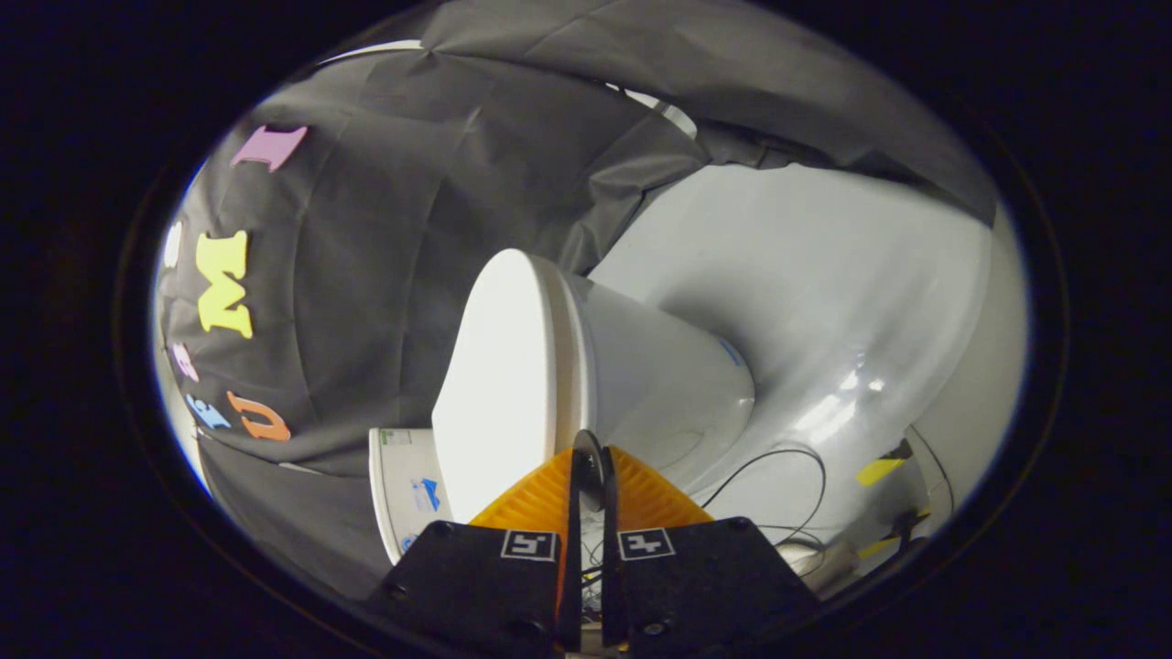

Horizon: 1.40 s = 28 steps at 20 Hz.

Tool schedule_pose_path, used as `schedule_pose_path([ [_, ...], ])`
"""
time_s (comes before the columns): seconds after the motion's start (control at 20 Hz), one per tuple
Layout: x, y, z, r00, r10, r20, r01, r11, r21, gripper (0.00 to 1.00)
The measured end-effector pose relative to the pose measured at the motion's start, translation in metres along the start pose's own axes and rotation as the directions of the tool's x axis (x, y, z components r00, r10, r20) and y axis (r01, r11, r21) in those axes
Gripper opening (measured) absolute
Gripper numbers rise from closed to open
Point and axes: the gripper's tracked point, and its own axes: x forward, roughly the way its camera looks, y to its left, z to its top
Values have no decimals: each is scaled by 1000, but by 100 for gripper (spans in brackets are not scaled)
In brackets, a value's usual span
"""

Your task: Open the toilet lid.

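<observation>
The view is rolled sideways, so the white toilet lies across it. Its lid (494, 384) is the flat white oval face, lying closed against the seat rim (572, 357), with the bowl (668, 384) behind the rim. My gripper (591, 448) is shut, the two fingers pressed side by side with only a thin slit between them. The fingertips (582, 450) sit right at the front edge of the lid, where lid and rim meet. I cannot see anything held between the fingers.
The toilet tank (403, 485) stands beyond the lid, against the black cloth wall (366, 275). Pale floor (824, 302) spreads past the bowl, with thin black cables (778, 467) and yellow tape strips (877, 471) on it.
</observation>
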Motion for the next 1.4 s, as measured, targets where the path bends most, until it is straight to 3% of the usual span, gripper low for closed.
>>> schedule_pose_path([
  [0.3,-9,20,3,998,-43,40,46,995,-87,6],
  [0.5,-22,42,3,999,-23,26,26,994,-104,4],
  [0.75,-41,78,2,998,1,55,11,978,-208,4],
  [0.95,-57,116,-3,996,64,64,-48,972,-229,4],
  [1.4,-86,195,-31,990,121,68,-79,897,-436,5],
])
